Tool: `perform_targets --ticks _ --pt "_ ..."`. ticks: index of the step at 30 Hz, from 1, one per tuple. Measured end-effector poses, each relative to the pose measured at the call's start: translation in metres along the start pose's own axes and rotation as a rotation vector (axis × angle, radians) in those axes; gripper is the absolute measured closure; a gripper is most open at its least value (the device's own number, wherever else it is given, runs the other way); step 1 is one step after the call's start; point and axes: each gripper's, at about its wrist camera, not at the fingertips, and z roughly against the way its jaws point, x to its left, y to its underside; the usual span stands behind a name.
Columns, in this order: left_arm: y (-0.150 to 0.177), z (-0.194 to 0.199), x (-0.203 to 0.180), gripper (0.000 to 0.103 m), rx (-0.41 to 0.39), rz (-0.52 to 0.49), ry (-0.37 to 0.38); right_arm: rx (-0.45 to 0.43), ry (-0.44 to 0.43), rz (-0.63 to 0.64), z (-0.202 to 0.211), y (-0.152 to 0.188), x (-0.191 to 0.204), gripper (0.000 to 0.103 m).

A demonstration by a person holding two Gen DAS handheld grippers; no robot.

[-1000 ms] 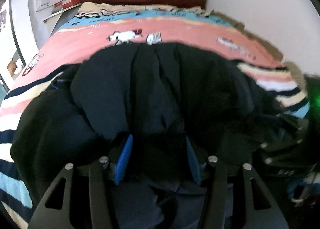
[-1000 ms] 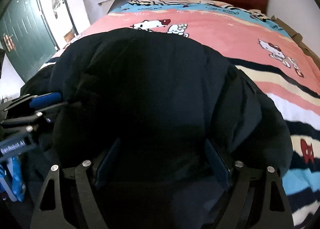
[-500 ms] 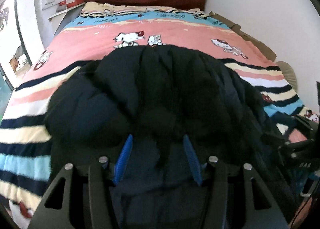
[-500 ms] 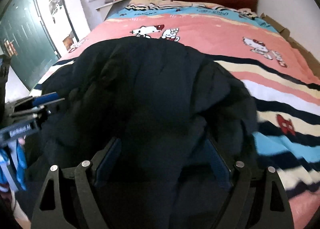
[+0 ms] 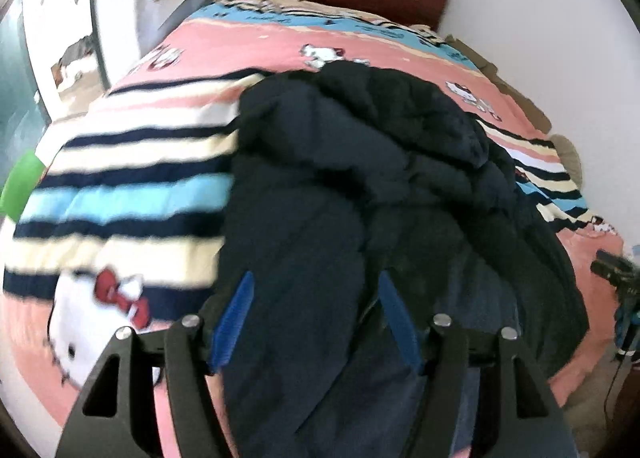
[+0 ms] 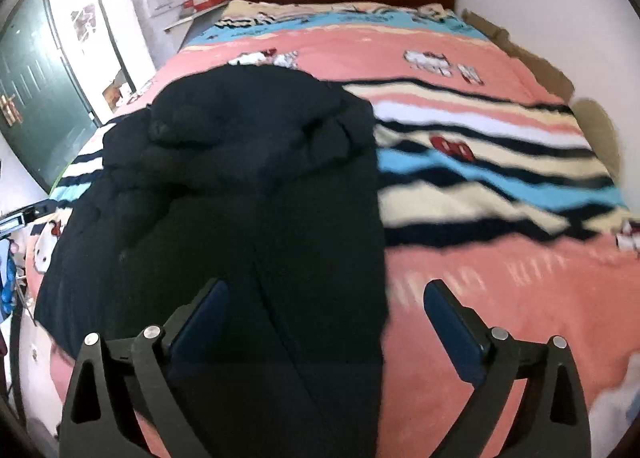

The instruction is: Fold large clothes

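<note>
Left hand-held gripper (image 5: 314,320) angled downward, jaws opening. Right hand-held gripper (image 6: 326,324) angled downward, jaws opening wide.

The dark navy padded jacket (image 6: 256,194) lies bunched on the striped pink bed cover (image 6: 500,258), its puffy upper part heaped, its lower panel flatter.
</note>
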Motion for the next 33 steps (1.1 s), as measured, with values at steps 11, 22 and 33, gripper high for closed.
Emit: perform_targets --ticks 11,22,33 --pt "0.076 0.011 0.076 0.039 0.072 0.221 0.109 0.094 -0.115 -0.104 -0.018 0.06 -0.024 0.004" --pt "0.115 -0.03 0.1 0.039 0.14 0.48 0.369 0.185 -0.253 -0.211 -0.055 0.082 -0.03 0.003" --pt "0.14 -0.047 0.08 0.035 0.204 0.493 0.605 0.237 -0.356 -0.21 -0.068 0.084 -0.019 0.001"
